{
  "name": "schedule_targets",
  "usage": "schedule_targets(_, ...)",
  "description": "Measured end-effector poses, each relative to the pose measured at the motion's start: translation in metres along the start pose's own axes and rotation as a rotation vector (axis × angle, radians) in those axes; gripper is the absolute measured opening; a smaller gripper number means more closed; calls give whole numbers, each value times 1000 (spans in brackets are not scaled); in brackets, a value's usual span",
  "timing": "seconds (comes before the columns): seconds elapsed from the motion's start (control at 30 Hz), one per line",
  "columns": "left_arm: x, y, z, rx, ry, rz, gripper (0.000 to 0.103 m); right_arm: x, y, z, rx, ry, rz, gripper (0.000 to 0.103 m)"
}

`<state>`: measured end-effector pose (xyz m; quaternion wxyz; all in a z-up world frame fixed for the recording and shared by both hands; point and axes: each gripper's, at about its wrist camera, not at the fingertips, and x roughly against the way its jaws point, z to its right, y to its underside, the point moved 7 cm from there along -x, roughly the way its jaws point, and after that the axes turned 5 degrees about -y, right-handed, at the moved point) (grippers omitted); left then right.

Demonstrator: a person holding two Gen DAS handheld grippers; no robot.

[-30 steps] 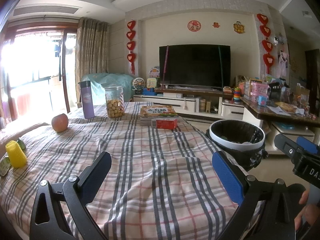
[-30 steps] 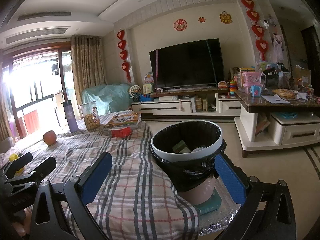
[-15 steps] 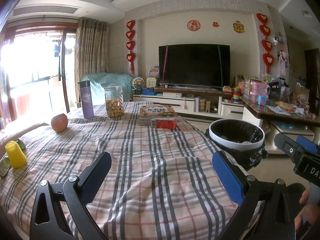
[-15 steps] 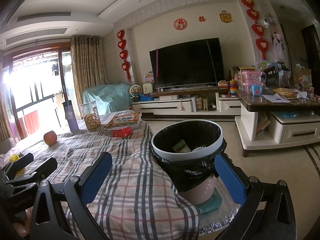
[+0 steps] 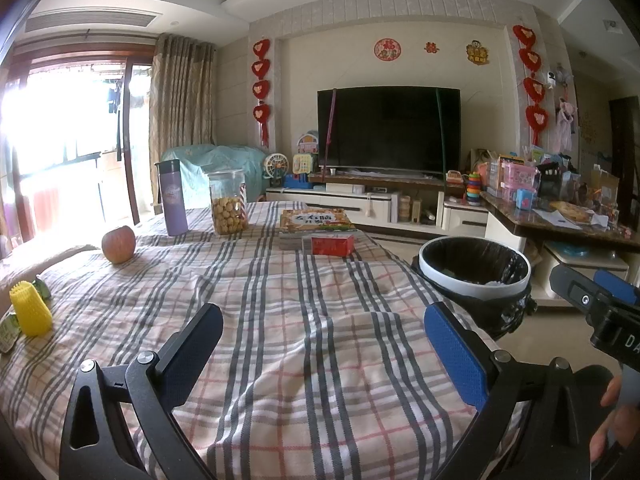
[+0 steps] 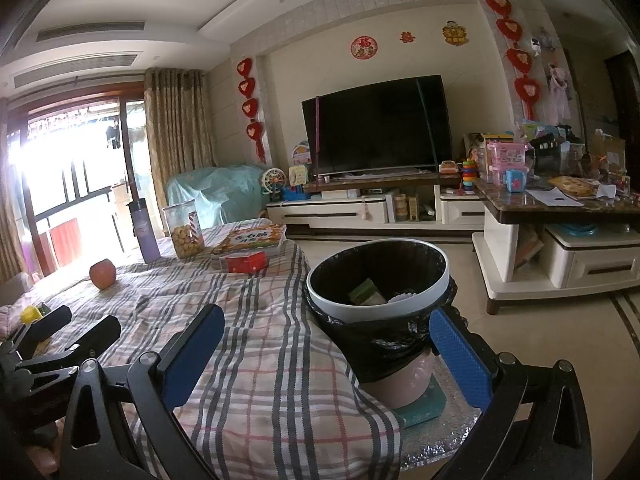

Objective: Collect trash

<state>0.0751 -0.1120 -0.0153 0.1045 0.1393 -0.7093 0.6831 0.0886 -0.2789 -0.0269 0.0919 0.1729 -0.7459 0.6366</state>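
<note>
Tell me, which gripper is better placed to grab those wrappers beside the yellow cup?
Probably left: the left gripper hangs open over the cloth nearer the wrappers; the right gripper faces the bin.

This is a lived-in home sitting room; a large dark television (image 5: pixel 388 128) hangs on the far wall over a long white cabinet (image 5: pixel 360 206) with drawers; strings of red heart ornaments (image 5: pixel 260 80) and paper cut-outs decorate that wall; brown curtains (image 5: pixel 180 120) frame a bright balcony door (image 5: pixel 68 132); a sofa under a pale green cover (image 5: pixel 224 164) sits beside it; a side counter (image 6: pixel 560 204) is piled with children's toys and boxes; a checked cloth (image 5: pixel 280 320) covers the worktop, which carries an apple (image 5: pixel 118 244), a jar of biscuits (image 5: pixel 228 208), a purple flask (image 5: pixel 171 198) and books (image 5: pixel 316 220); a lined bin (image 6: pixel 380 280) stands beside it on the tiled floor (image 6: pixel 560 340).
</note>
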Motion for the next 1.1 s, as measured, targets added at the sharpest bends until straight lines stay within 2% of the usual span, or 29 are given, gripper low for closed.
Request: schedule_targets(1.1,-14,4,-6,20,15,-42,102,-9,-3,1,-12,-35,-34,103)
